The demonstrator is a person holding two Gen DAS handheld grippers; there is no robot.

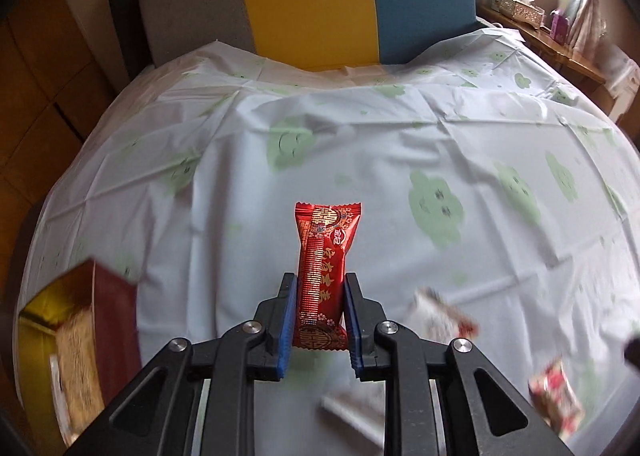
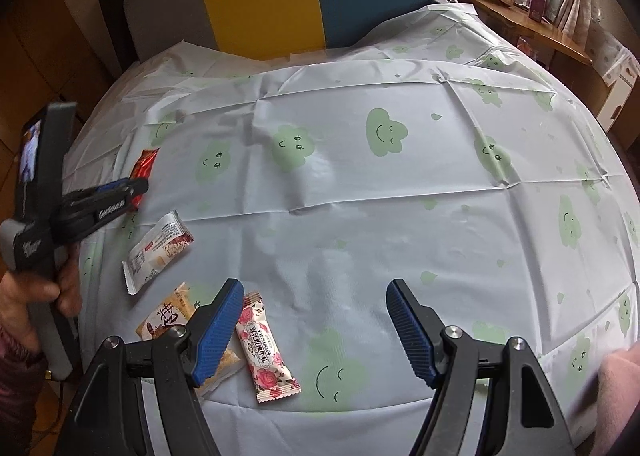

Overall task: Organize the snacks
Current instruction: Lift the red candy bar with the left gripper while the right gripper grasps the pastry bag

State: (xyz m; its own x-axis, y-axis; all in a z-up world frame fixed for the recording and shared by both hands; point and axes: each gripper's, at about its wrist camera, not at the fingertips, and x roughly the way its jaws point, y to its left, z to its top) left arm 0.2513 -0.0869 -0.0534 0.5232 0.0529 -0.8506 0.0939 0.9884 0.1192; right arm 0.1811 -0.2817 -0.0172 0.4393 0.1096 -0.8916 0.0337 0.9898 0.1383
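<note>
Cloud-print sheet (image 2: 360, 215) is spread over the bed. Red snack (image 1: 321, 276) is pinched between left gripper (image 1: 320, 284) jaws; right gripper (image 2: 316, 292) jaws are spread, lower frame, beside rose-print bar (image 2: 264, 348).

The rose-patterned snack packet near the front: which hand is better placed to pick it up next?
Probably the right. The right gripper is open, with the rose-patterned packet just beside its left finger, while the left gripper already holds a red packet.

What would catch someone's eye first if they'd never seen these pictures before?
Probably the shiny red snack packet, clamped between the left gripper's blue pads in mid-frame. In the right wrist view, the right gripper hangs wide open over the cloud-print cloth, beside a rose-patterned packet and a white packet.
</note>
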